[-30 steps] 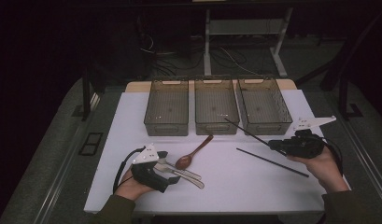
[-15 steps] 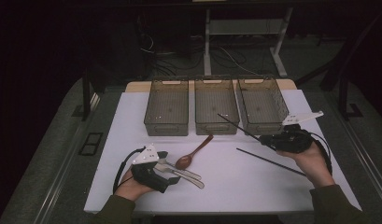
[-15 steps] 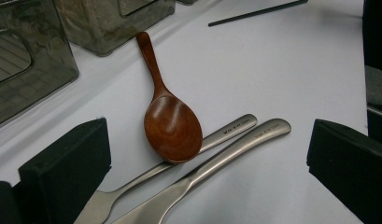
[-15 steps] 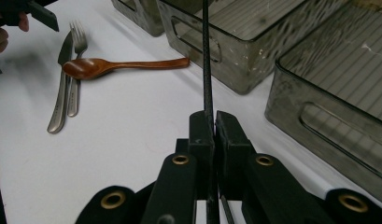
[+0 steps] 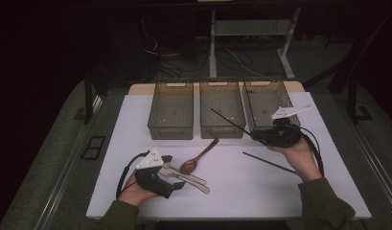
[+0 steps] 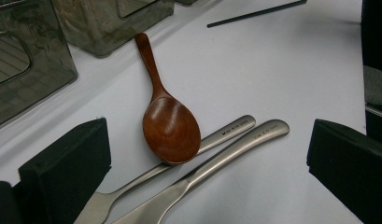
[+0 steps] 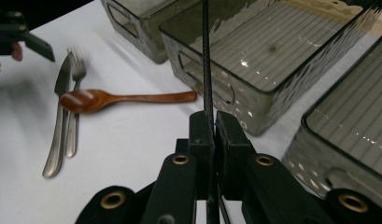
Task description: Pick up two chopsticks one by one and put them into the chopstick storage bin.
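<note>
R gripper (image 5: 260,138) is clamped on a black chopstick (image 5: 229,123), held near one end w/ the rest sticking out over the middle bin (image 5: 221,111). Thin, stiff, v. light, prob. slick (a round rod could twist or swing in flat pads), so a grip nearer its middle would likely steady it. Second chopstick (image 5: 269,162) lies flat on the table (image 5: 241,191). L gripper (image 6: 207,154) rests w/ jaws apart around the wooden spoon (image 6: 169,121), fork (image 6: 179,158) and knife (image 6: 216,163), pressing on none.
</note>
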The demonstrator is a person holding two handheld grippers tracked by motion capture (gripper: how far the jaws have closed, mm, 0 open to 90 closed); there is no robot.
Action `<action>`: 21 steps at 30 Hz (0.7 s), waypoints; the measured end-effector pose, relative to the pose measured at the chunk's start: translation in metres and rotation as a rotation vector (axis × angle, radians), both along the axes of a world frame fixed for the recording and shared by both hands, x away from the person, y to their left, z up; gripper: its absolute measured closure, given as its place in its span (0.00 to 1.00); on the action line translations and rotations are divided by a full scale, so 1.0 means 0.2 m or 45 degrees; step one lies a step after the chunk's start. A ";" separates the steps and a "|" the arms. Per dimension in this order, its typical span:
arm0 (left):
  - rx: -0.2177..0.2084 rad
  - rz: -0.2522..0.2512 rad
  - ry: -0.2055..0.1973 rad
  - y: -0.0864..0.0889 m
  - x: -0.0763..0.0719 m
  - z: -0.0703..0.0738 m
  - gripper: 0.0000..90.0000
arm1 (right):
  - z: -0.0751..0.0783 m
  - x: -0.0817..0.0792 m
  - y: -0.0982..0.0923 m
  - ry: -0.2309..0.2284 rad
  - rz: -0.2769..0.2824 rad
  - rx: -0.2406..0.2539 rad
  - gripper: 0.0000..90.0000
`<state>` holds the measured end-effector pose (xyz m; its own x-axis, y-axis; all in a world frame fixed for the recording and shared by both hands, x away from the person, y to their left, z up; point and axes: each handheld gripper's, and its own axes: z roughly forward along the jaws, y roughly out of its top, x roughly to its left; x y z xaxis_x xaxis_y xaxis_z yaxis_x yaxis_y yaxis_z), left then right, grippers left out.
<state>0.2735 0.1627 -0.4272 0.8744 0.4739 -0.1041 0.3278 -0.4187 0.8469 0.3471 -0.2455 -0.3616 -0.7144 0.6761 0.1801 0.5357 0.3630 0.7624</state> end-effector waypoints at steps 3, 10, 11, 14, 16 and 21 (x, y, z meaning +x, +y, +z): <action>0.001 -0.002 0.000 0.00 0.00 0.00 0.00 | 0.01 0.03 0.04 -0.001 0.008 -0.003 0.95; 0.003 -0.002 0.002 0.00 0.00 0.00 0.00 | 0.03 0.08 0.13 0.001 0.009 -0.035 0.95; 0.011 -0.006 0.001 0.00 0.00 0.00 0.00 | 0.03 0.09 0.14 0.007 0.006 -0.035 0.95; 0.012 -0.007 0.000 -0.01 0.00 0.00 0.00 | 0.04 0.12 0.18 0.013 0.008 -0.038 0.95; 0.013 -0.008 0.000 -0.01 0.00 0.00 0.00 | 0.04 0.13 0.21 0.017 0.012 -0.042 0.95; -0.003 0.001 0.003 -0.01 0.00 0.00 0.00 | 0.05 0.17 0.27 0.029 0.010 -0.061 0.95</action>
